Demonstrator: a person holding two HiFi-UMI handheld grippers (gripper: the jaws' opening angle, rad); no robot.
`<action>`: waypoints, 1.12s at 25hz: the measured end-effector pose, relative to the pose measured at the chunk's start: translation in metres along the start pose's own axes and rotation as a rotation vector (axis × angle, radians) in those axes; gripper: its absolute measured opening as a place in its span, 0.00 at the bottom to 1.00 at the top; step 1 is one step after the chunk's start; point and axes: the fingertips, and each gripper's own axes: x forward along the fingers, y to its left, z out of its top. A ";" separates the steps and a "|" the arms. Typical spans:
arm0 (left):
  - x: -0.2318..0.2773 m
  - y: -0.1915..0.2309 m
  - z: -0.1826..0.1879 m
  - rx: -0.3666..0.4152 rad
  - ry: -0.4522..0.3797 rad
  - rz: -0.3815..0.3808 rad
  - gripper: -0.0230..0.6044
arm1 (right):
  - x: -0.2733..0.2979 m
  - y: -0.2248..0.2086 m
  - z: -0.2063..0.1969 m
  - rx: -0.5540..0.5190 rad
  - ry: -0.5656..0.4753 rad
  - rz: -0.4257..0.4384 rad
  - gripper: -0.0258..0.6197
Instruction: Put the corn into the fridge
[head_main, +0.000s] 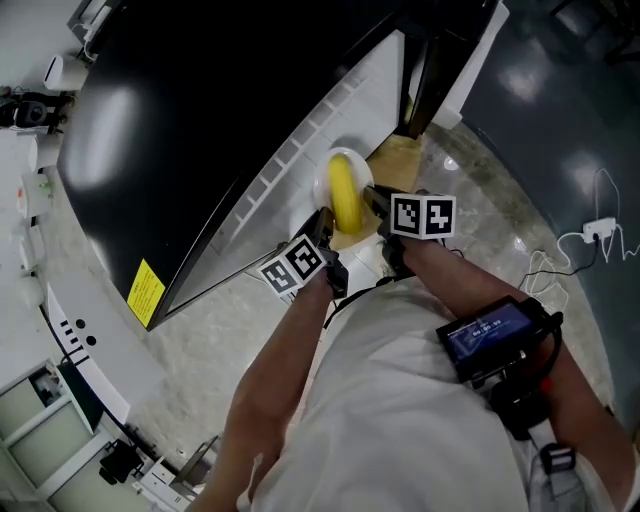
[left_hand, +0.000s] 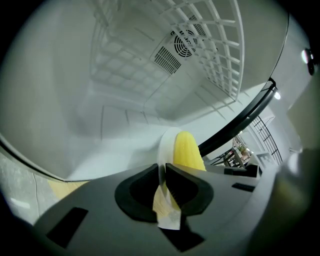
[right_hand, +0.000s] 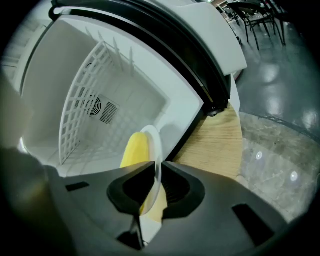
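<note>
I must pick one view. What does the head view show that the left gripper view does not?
Only the head view: the fridge's black outside, its yellow sticker, the person's arms. Only the left gripper view: the round vent and wire shelf inside the fridge. Both: the corn on the white plate, clamped by the left gripper.

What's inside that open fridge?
A white wire rack and a round vent on the back wall; no food visible there. The plate carrying the corn blocks the lower part of the fridge.
</note>
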 end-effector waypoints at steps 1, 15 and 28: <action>0.003 0.000 0.001 0.002 -0.003 0.006 0.10 | 0.001 -0.003 0.002 0.010 -0.006 -0.001 0.11; 0.038 0.014 0.034 0.084 -0.039 0.103 0.10 | 0.036 -0.012 0.028 0.072 -0.065 0.008 0.11; 0.066 0.032 0.080 0.158 -0.057 0.177 0.11 | 0.072 -0.005 0.058 0.092 -0.115 -0.008 0.11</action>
